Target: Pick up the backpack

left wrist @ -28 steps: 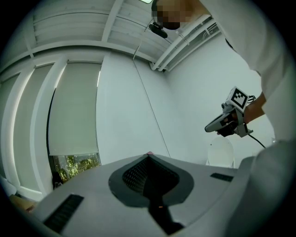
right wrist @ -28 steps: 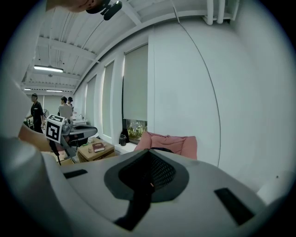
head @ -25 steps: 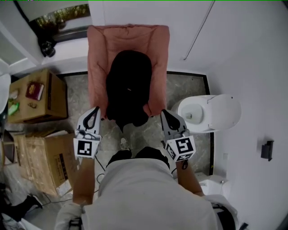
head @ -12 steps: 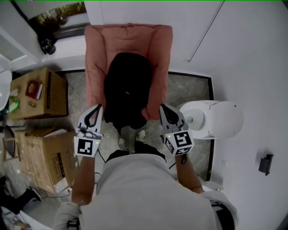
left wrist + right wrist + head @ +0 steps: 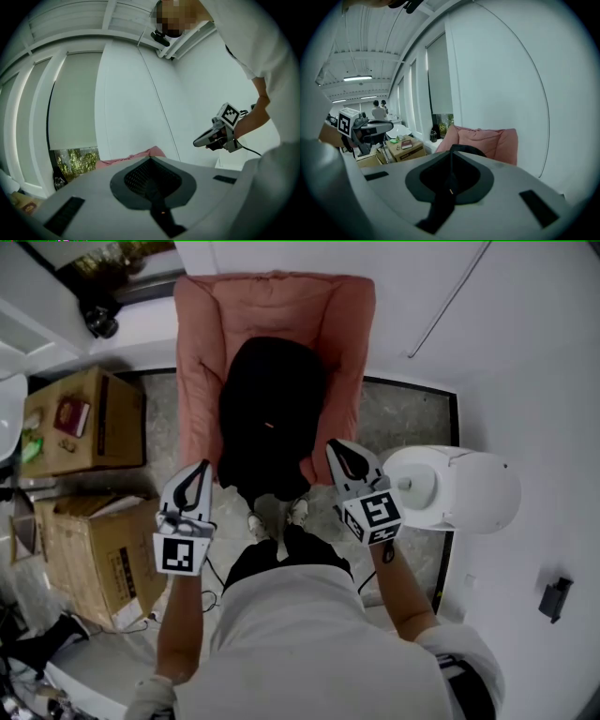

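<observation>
A black backpack (image 5: pixel 272 418) lies on the seat of a pink armchair (image 5: pixel 202 352). My left gripper (image 5: pixel 201 469) is shut and empty, hovering just off the chair's front left corner. My right gripper (image 5: pixel 336 447) is shut and empty too, over the chair's right arm beside the backpack's lower right corner; I cannot tell whether it touches. In the right gripper view the backpack's top (image 5: pixel 467 149) peeks over the closed jaws, with the armchair (image 5: pixel 490 139) behind. The left gripper view shows a strip of the armchair (image 5: pixel 136 157) and the right gripper (image 5: pixel 200 140).
Two cardboard boxes (image 5: pixel 89 418) (image 5: pixel 94 554) stand left of the chair. A white round object (image 5: pixel 459 488) stands right of it, close to my right gripper. White walls rise behind the chair and to the right. The person's feet (image 5: pixel 274 517) are at the chair's front edge.
Both grippers have moved forward toward the armchair. The right one went further and lower, from beside the chair's front corner to beside the backpack. Both stayed shut.
</observation>
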